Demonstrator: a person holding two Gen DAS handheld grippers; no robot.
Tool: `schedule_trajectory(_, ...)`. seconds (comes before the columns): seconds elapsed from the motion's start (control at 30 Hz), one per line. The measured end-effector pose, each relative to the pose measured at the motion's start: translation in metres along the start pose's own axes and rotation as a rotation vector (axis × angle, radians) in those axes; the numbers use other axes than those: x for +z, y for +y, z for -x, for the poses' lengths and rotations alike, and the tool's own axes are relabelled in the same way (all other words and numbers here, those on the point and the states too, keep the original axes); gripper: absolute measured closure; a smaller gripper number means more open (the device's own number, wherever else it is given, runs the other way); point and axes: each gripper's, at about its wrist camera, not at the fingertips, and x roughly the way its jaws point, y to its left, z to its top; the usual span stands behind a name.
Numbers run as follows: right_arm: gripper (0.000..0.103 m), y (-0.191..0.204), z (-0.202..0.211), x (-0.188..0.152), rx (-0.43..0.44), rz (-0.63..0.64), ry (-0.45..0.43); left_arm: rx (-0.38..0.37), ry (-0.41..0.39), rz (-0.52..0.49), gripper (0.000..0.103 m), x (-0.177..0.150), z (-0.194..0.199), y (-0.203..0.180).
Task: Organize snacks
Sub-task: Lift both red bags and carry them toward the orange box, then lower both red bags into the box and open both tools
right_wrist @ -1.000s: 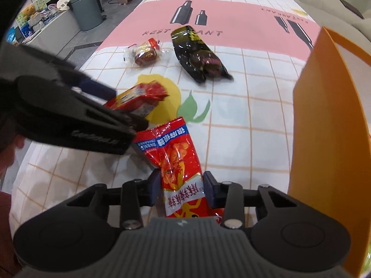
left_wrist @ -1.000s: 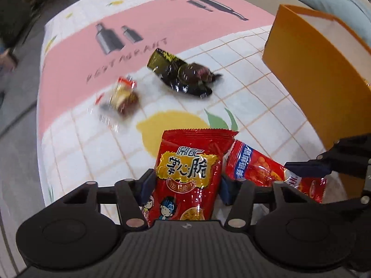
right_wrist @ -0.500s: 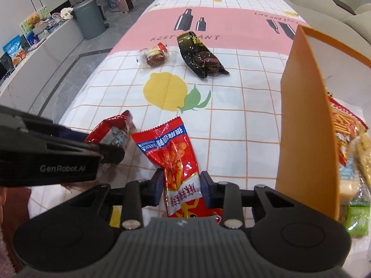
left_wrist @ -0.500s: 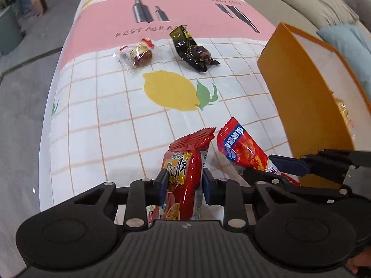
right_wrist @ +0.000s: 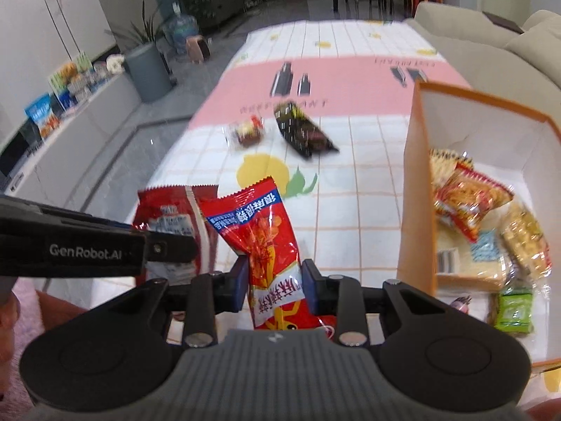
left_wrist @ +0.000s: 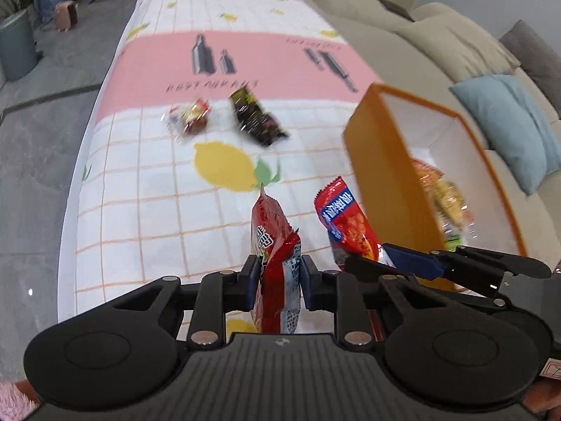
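My left gripper [left_wrist: 277, 273] holds a red snack packet with a yellow label [left_wrist: 273, 231] edge-on above the table; its jaws are still closing on it and the pads press its sides. My right gripper [right_wrist: 271, 280] is shut on a red packet with a blue band [right_wrist: 263, 231], also lifted. The two grippers hang side by side, left of the orange box [right_wrist: 415, 193], which is white inside and holds several snacks. From the right wrist view the left gripper [right_wrist: 168, 242] shows with its packet [right_wrist: 171, 217].
On the tablecloth [left_wrist: 157, 210] farther off lie a black packet [left_wrist: 256, 119] and a clear-wrapped snack [left_wrist: 189, 119]. A beige sofa [left_wrist: 438, 45] with a blue cushion [left_wrist: 508, 122] runs along the right. The table's left edge drops to a grey floor with a bin [right_wrist: 147, 70].
The left jaws closed on the yellow-label packet, which turned edge-on. Both grippers rose from the table with their packets, so more of the table and the box's inside now shows.
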Motion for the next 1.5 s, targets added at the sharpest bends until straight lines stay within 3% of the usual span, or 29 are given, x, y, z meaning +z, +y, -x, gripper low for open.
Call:
schedule_trajectory(0.3, 0.073, -0.025, 0.056, 0.014, -0.007, -0.059, -0.142, -0.043, -0.083, -0.082, 0.076, 0.031, 0.026, -0.05)
schedule_trajectory(0.6, 0.073, -0.074, 0.089, 0.033, -0.102, -0.1, -0.22, -0.12, -0.133, -0.232, 0.076, 0.074, 0.024, -0.115)
schedule_trajectory(1.0, 0.073, -0.165, 0.068, 0.039, -0.315, -0.169, -0.147, -0.206, -0.038, -0.348, 0.076, 0.111, -0.055, -0.183)
schedule_trajectory(1.2, 0.073, -0.195, 0.034, 0.044, -0.347, -0.178, -0.09, -0.204, 0.019, -0.34, 0.076, 0.128, -0.093, -0.188)
schedule_trajectory(1.5, 0.073, -0.22, -0.01, 0.053, -0.359, -0.151, -0.026, -0.205, 0.039, -0.33, 0.076, 0.152, -0.128, -0.188)
